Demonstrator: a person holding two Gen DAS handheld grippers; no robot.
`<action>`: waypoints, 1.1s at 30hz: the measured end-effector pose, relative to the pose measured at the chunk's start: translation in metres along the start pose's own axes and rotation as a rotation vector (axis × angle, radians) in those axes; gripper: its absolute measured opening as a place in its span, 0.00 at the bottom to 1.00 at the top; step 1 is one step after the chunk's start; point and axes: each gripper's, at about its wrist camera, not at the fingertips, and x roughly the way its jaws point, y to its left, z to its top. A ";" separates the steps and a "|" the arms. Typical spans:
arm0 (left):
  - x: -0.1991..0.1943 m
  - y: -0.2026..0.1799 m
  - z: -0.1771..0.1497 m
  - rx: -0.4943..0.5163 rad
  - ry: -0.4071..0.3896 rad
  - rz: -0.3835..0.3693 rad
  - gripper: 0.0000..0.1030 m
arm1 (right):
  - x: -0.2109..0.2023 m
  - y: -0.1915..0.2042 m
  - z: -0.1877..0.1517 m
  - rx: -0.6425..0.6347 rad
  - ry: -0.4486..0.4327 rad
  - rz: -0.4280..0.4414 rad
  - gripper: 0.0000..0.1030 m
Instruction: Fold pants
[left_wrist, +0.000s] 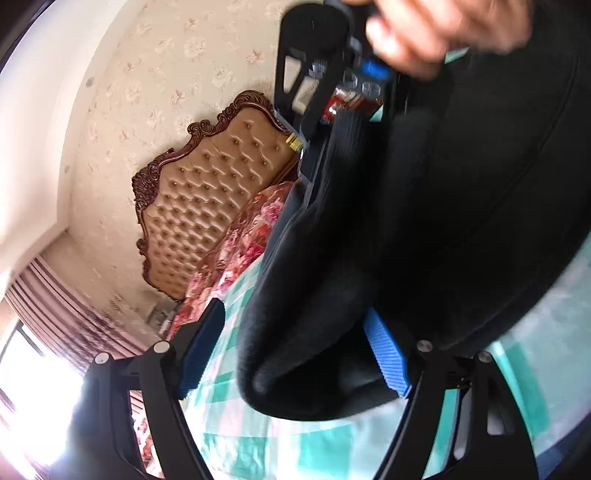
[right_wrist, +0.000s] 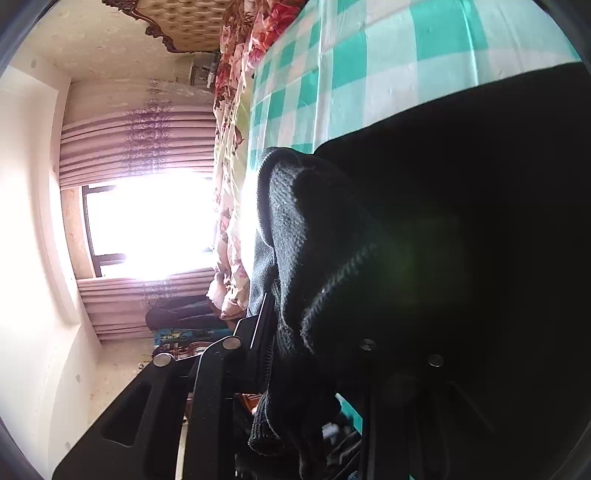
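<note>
The black pants (left_wrist: 424, 221) hang in a thick bundle over the green-and-white checked sheet (left_wrist: 258, 435). A rounded fold of them lies between the blue pads of my left gripper (left_wrist: 295, 354). That gripper is open: the left pad (left_wrist: 201, 354) stands apart from the cloth. At the top of the left wrist view, a hand (left_wrist: 443, 29) holds my right gripper (left_wrist: 317, 158), which pinches the ribbed edge of the pants. In the right wrist view, my right gripper (right_wrist: 306, 350) is shut on bunched black knit (right_wrist: 332, 240); its fingertips are buried in the cloth.
The tufted tan headboard (left_wrist: 207, 199) with its carved dark frame stands against the wallpapered wall. A red floral quilt (left_wrist: 240, 251) lies along the bed's far side. A bright window (right_wrist: 147, 221) with striped curtains (right_wrist: 136, 140) glares beyond the bed.
</note>
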 end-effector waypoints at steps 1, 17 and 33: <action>0.004 0.002 0.002 -0.001 0.006 -0.020 0.33 | 0.000 0.001 0.000 -0.001 -0.002 -0.003 0.26; 0.003 0.003 0.007 -0.062 -0.039 -0.146 0.17 | 0.004 -0.002 -0.010 -0.076 -0.081 -0.179 0.41; 0.003 0.013 0.014 -0.198 -0.011 -0.234 0.31 | -0.017 0.034 -0.039 -0.282 -0.224 -0.430 0.23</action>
